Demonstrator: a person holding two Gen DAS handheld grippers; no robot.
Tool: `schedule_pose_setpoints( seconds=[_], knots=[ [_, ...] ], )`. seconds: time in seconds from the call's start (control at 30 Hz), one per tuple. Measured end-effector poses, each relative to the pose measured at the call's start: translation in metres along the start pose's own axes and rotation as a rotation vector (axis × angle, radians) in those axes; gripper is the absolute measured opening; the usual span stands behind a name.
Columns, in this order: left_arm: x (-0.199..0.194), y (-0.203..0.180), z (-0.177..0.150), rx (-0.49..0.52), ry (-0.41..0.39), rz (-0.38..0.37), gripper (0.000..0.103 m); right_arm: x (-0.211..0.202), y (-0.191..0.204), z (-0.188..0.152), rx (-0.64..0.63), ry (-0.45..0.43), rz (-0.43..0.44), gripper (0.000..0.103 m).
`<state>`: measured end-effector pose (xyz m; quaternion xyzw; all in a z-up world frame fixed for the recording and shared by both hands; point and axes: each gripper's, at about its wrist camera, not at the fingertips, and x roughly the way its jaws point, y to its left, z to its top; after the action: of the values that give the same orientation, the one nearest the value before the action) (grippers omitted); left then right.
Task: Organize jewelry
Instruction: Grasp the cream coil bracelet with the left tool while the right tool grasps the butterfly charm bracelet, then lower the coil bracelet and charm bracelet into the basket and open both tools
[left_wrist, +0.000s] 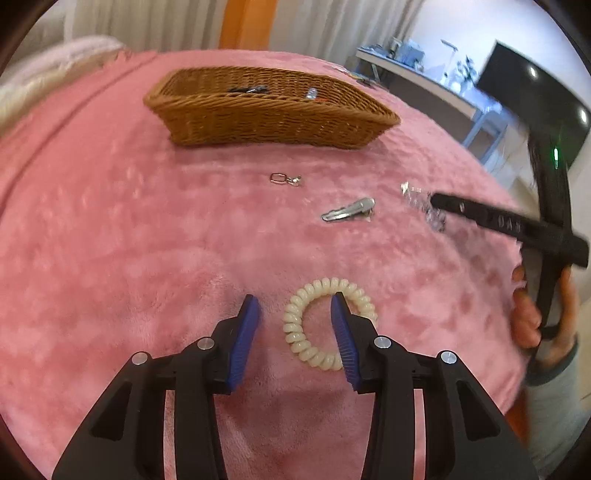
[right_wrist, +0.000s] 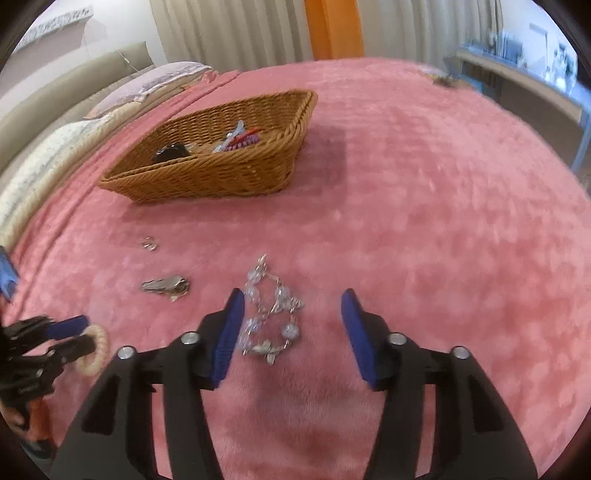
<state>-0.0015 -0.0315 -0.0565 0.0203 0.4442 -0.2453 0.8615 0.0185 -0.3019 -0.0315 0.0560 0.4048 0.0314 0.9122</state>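
Open pink blanket right of the wicker basket; clip and bracelet clutter the near side.

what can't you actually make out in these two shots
- Basket contents, left wrist view: the near wall hides all but two small bits.
- Crystal bracelet, left wrist view: blurred, partly behind the right gripper.
- Small ring charm, right wrist view: too small to identify.
- Coil hair tie, right wrist view: the left gripper covers part.
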Motion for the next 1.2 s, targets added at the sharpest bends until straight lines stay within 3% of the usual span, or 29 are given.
schedule_pose_setpoints(
  seconds=[0.17, 0.27, 0.3, 0.33, 0.37, 0.4, 0.47, 0.77, 1.0, 1.2],
  knots=[
    [0.000, -0.010, -0.005, 0.072, -0.004, 0.068, 0.041, 0.002, 0.017, -0.001, -0.072, -0.036, -0.076, 0.051],
    [0.001, -0.019, -0.007, 0.105, -0.014, 0.119, 0.039, 0.014, 0.014, 0.001, -0.062, 0.000, -0.082, 0.034],
    [0.004, -0.024, -0.007, 0.119, -0.017, 0.129, 0.036, 0.018, 0.014, 0.002, -0.062, 0.017, -0.075, 0.031],
    [0.003, -0.027, -0.008, 0.132, -0.021, 0.131, 0.023, 0.018, 0.014, 0.001, -0.066, 0.019, -0.072, 0.027],
    [0.003, -0.029, -0.009, 0.138, -0.023, 0.135, 0.011, 0.018, 0.018, 0.001, -0.085, 0.020, -0.063, 0.013],
    [0.003, -0.031, -0.010, 0.144, -0.027, 0.149, 0.011, 0.017, 0.021, 0.000, -0.102, 0.018, -0.067, 0.010],
    [0.002, -0.032, -0.010, 0.135, -0.044, 0.157, 0.010, 0.015, 0.028, -0.002, -0.130, 0.004, -0.098, 0.009],
    [-0.031, -0.009, 0.014, 0.011, -0.178, 0.069, 0.009, -0.034, 0.036, 0.015, -0.089, -0.124, -0.006, 0.008],
    [-0.056, -0.007, 0.085, 0.015, -0.285, 0.088, 0.009, -0.066, 0.062, 0.066, -0.134, -0.234, 0.006, 0.008],
    [-0.046, 0.000, 0.153, 0.019, -0.387, 0.103, 0.010, -0.051, 0.076, 0.128, -0.136, -0.284, 0.010, 0.008]
  ],
)
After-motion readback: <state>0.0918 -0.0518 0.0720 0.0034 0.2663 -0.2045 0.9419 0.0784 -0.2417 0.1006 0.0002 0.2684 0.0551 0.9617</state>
